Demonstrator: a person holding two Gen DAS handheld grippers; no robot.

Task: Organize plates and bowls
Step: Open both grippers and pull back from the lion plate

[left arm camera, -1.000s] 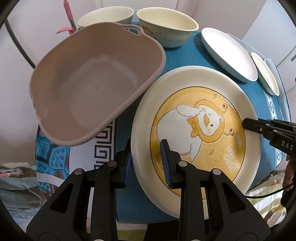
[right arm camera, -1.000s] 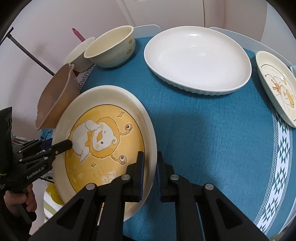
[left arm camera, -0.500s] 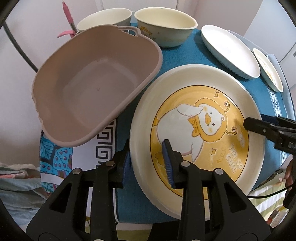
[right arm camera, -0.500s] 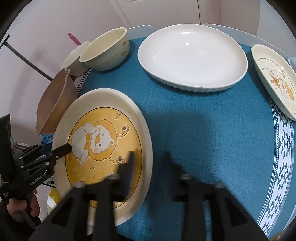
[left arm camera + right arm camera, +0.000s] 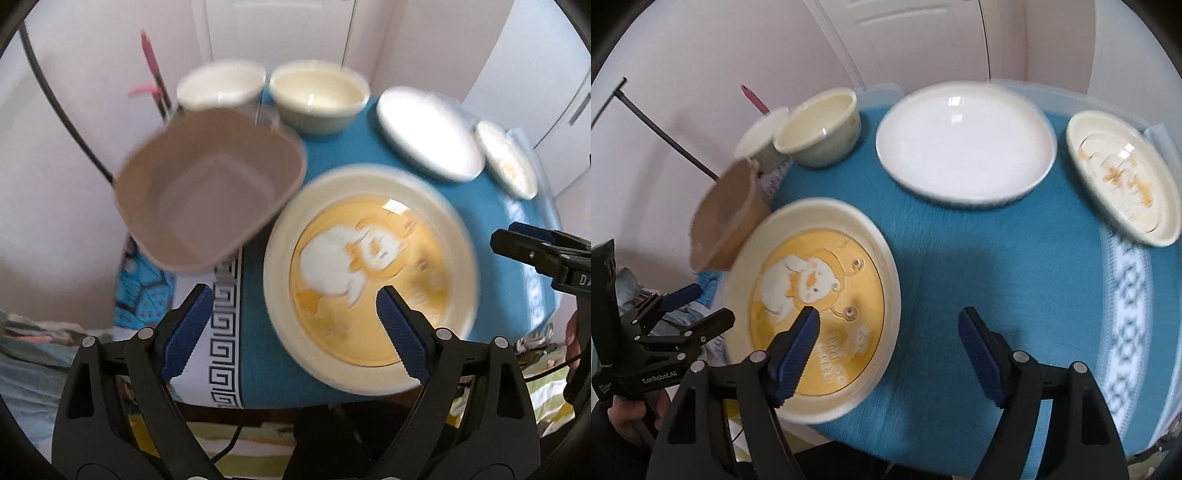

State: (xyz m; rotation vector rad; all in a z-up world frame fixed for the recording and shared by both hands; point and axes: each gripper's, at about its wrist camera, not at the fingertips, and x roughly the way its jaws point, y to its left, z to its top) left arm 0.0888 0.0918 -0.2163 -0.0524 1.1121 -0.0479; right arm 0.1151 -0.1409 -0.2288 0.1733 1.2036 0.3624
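The large cream plate with a yellow cartoon centre lies flat on the blue tablecloth. My left gripper hovers above its left rim, jaws wide and still opening, pads off the plate. Above the plate's right rim my right gripper is also opening, and its pads touch nothing. A beige plastic tub stands to the left of the plate. Two cream bowls sit at the back, with a white plate and a small cartoon plate to their right.
The table's near edge runs just under both grippers, with striped and patterned fabric below it. A pink-handled tool stands behind the tub, and a black rod slants at the far left. Bare blue cloth shows right of the large plate.
Both grippers, shut on the large plate's rim a second ago, have let go, spread wide and risen. The plate stays flat on the cloth.
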